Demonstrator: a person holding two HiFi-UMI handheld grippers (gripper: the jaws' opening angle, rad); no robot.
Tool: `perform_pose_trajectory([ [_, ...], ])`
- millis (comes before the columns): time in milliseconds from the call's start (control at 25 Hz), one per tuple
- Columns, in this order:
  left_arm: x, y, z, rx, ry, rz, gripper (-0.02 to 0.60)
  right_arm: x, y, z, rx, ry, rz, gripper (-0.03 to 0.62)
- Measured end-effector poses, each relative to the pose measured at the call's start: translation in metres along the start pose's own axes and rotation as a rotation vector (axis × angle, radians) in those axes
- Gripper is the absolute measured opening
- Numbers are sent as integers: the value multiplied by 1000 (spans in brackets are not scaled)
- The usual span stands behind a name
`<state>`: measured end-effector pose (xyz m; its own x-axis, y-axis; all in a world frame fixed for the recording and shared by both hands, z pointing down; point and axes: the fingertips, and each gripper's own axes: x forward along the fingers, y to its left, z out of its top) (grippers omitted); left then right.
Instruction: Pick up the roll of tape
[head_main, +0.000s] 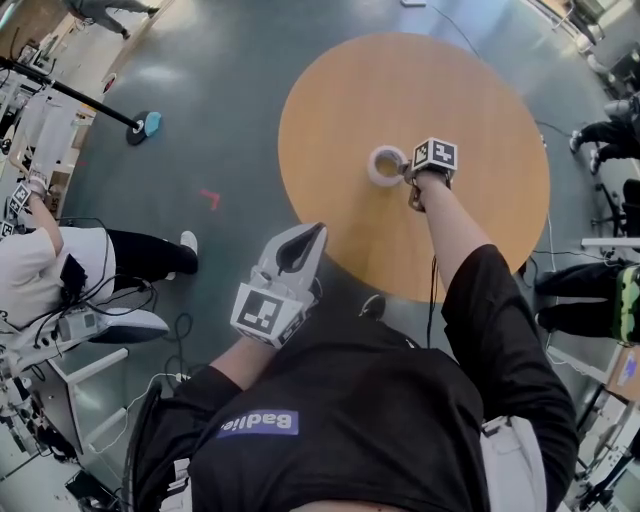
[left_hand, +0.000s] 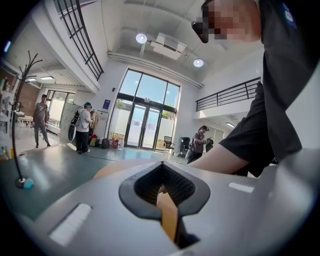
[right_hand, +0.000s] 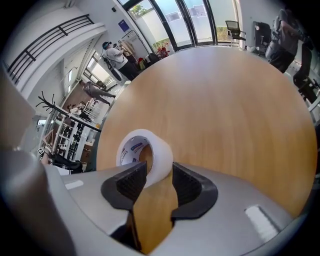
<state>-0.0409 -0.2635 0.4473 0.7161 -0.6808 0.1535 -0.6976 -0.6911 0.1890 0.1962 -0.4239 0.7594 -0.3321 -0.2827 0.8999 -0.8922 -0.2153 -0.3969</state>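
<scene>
The roll of tape (head_main: 385, 165) is white with a printed core and lies near the middle of the round wooden table (head_main: 400, 80). My right gripper (head_main: 405, 172) reaches it from the right. In the right gripper view the near wall of the roll of tape (right_hand: 159, 152) sits between the two dark pads of my right gripper (right_hand: 159, 172), one pad inside the core and one outside, both touching it. My left gripper (head_main: 318, 232) hovers at the table's near-left edge with its tips together and nothing in it. The left gripper view shows that left gripper (left_hand: 162, 165) shut and pointing level across the room.
The table (right_hand: 225, 100) carries nothing but the tape. A person in white (head_main: 40, 260) sits at the left by cables and equipment. A stand base (head_main: 145, 127) rests on the grey floor at the upper left. Seated people's legs (head_main: 590, 300) are at the right.
</scene>
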Motion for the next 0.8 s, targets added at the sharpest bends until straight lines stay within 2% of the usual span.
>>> perform_pose_trajectory([
  [320, 5, 15, 2, -17, 18, 21, 20, 15, 3, 7, 12, 23, -18, 167],
  [560, 3, 13, -9, -16, 42, -1, 20, 27, 3, 7, 32, 42, -24, 152],
  [800, -2, 15, -19, -32, 73, 14, 20, 35, -2, 9, 51, 53, -28, 158],
])
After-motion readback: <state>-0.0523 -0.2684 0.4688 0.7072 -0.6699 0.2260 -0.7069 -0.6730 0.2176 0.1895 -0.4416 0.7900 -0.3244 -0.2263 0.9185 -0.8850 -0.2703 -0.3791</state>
